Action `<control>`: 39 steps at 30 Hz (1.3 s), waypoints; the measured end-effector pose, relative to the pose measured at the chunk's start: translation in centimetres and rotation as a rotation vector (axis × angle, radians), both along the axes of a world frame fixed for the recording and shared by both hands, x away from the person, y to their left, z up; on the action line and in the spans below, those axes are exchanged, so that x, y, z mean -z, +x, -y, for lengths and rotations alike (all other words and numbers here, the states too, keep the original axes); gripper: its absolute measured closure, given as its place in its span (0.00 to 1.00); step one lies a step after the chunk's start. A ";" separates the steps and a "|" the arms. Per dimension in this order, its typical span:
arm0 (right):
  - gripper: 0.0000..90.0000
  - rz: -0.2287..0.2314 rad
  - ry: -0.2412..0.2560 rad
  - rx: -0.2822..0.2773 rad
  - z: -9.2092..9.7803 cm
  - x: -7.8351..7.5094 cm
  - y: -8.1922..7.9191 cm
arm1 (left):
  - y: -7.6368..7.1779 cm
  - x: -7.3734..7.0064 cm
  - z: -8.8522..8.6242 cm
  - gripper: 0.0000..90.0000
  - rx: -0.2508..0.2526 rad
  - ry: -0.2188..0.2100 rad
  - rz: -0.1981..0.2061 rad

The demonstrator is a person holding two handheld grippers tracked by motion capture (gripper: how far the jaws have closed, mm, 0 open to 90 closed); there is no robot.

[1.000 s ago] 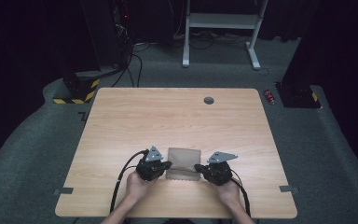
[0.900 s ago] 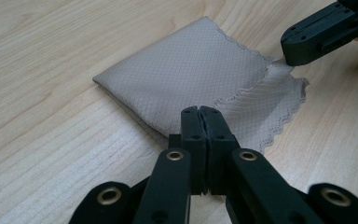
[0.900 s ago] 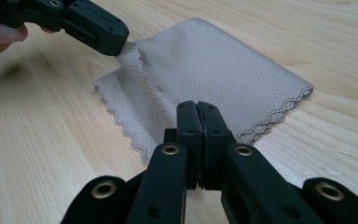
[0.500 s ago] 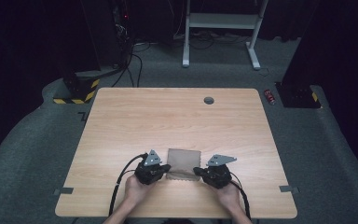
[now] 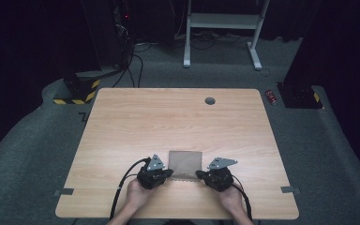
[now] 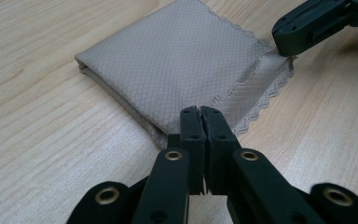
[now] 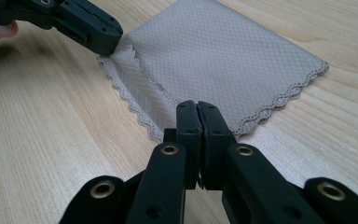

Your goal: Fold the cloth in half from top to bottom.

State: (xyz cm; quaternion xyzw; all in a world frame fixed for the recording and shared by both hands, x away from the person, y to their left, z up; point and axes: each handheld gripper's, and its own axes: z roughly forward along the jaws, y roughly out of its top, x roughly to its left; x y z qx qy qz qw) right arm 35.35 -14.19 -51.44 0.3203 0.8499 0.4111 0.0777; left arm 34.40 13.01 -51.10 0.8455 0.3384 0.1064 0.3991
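Observation:
A folded beige cloth [image 5: 185,162] with a scalloped hem lies flat on the wooden table [image 5: 178,122] near its front edge. My left gripper [image 5: 169,173] is shut on the cloth's near left corner. Its black jaws [image 6: 200,113] meet over the cloth [image 6: 177,60]. My right gripper [image 5: 199,175] is shut on the near right corner, jaws [image 7: 197,106] pressed together on the hem of the cloth [image 7: 223,56]. Each gripper view also shows the other gripper pinching its corner: the right gripper [image 6: 286,44] and the left gripper [image 7: 109,42].
A round cable hole [image 5: 210,101] sits near the table's far edge. Beyond the table are a white desk frame [image 5: 222,28], cables and a yellow-black striped base [image 5: 77,91] on the grey floor. A person's hands [image 5: 136,197] hold the grippers at the front edge.
Both grippers have drawn slightly toward the table's front edge, staying at the cloth's near corners. The cloth has barely shifted.

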 end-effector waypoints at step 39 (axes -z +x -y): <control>0.70 0.072 -0.084 0.035 -0.6 0.8 -1.5 | -0.3 0.4 -0.3 0.66 -0.047 0.064 -0.033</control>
